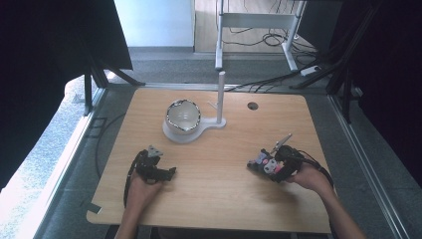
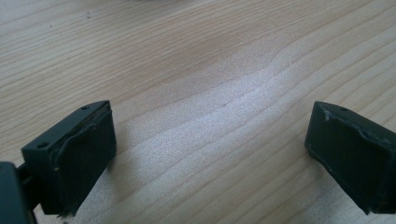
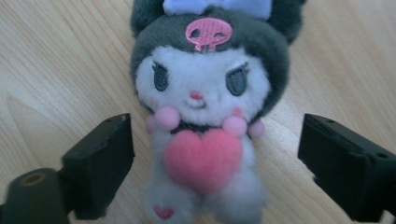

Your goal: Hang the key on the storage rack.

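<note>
A small plush doll (image 3: 205,116) with a dark hood, white face and pink heart lies on its back on the wooden table (image 1: 219,184). My right gripper (image 3: 215,163) is open, one jaw on each side of the doll's body, neither one pressing it. From above, the doll (image 1: 263,163) lies at the right front of the table with the right gripper (image 1: 271,167) over it. My left gripper (image 2: 210,149) is open above bare wood and holds nothing; in the high view the left gripper (image 1: 166,174) rests at the left front.
A white bowl with a dark rim (image 1: 183,117) sits on a white base (image 1: 171,133) with an upright post (image 1: 220,97) at the table's middle back. A round cable hole (image 1: 253,105) lies behind it to the right. Black cables trail from both grippers.
</note>
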